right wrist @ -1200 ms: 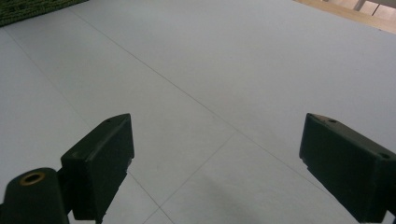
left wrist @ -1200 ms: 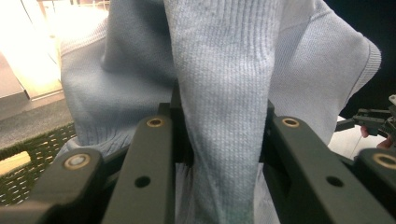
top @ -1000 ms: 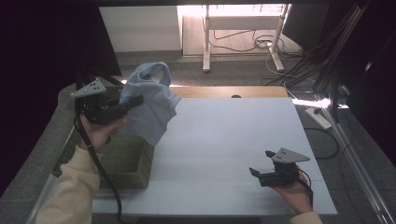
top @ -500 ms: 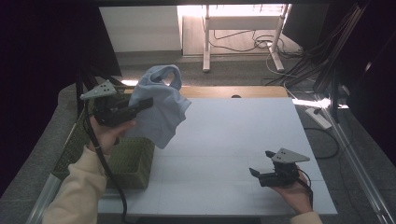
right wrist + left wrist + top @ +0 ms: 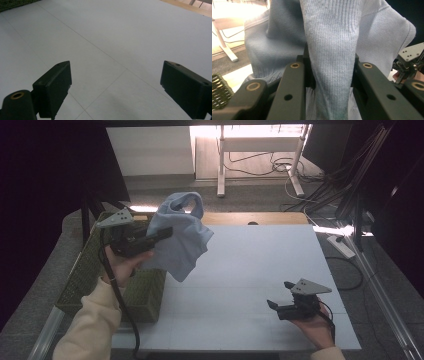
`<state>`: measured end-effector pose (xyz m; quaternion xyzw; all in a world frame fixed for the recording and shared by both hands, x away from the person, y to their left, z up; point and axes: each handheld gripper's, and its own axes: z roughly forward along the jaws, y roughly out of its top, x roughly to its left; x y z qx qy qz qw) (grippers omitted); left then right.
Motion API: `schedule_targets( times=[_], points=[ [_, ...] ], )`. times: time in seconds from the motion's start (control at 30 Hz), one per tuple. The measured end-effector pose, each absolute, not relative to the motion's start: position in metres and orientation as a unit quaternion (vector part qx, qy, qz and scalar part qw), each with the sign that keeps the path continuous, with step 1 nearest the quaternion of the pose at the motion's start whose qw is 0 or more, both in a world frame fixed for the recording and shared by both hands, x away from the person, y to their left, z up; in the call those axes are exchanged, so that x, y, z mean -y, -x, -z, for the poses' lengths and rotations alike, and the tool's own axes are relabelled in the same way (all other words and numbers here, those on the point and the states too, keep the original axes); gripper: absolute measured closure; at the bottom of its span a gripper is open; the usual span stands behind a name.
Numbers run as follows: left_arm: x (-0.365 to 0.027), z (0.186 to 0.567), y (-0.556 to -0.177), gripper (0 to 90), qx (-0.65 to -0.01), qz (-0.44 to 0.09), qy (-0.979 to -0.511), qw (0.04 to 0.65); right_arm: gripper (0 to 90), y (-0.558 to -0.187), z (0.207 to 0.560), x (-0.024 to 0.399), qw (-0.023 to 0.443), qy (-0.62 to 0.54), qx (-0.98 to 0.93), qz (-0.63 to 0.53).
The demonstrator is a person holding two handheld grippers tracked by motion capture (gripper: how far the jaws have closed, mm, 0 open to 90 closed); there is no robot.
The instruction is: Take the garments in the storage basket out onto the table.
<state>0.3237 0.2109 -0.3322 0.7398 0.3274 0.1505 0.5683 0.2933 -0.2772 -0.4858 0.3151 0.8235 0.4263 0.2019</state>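
A light blue knitted garment (image 5: 180, 232) hangs in the air over the table's left part, bunched and drooping. My left gripper (image 5: 162, 234) is shut on it, and in the left gripper view a ribbed fold of the garment (image 5: 332, 65) is pinched between the two black jaws. Near the table's front right, my right gripper (image 5: 277, 295) rests low over the white table (image 5: 250, 270) with its jaws wide apart. The right gripper view looks between its fingertips (image 5: 56, 82) onto bare white surface, with nothing between them.
A green woven basket (image 5: 142, 295) stands at the table's left edge, under and behind my left hand; its corner (image 5: 218, 90) shows in the left gripper view. A wooden strip (image 5: 250, 217) borders the table's far side. Cables and a white frame lie on the floor beyond.
My left gripper has carried the blue garment to the right, from over the basket toward the table's middle. The right gripper has stayed where it was.
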Motion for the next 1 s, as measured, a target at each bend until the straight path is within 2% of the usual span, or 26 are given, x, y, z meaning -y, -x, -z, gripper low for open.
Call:
schedule_targets(
  times=[1.0],
  points=[
    [-0.169,0.341,-0.317,70.9,-0.300,-0.136,-0.751,0.572,10.5,-0.294,0.486,0.278,0.205,-0.313,-0.826,-0.421]
  ],
)
